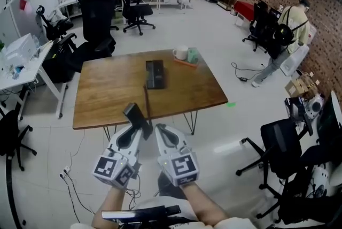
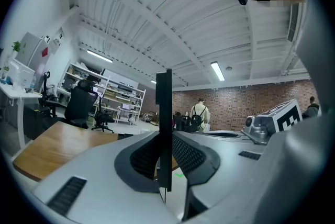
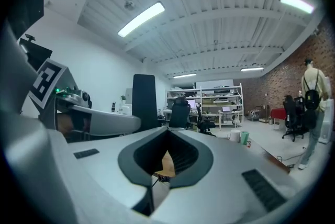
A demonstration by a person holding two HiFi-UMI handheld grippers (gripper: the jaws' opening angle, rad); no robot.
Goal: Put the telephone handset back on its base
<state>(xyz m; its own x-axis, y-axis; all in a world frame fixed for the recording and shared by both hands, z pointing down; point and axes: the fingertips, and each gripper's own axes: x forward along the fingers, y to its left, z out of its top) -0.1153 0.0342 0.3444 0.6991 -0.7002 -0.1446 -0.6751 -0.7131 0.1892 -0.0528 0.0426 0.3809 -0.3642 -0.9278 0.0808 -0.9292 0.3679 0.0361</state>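
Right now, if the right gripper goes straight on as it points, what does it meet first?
Probably the near edge of the brown wooden table. The right gripper may instead pass just over it, since its height is unclear.

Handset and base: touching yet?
Apart. Head view: the handset, in the left gripper, is at the table edge; bare wood separates it from the base.

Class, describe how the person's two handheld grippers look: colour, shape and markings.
The left gripper and the right gripper look alike: smooth light-grey moulded shells that taper towards two jaws. The jaws are lined with dark-grey ribbed pads. At the rear of each sits a white cube printed with black square markers.
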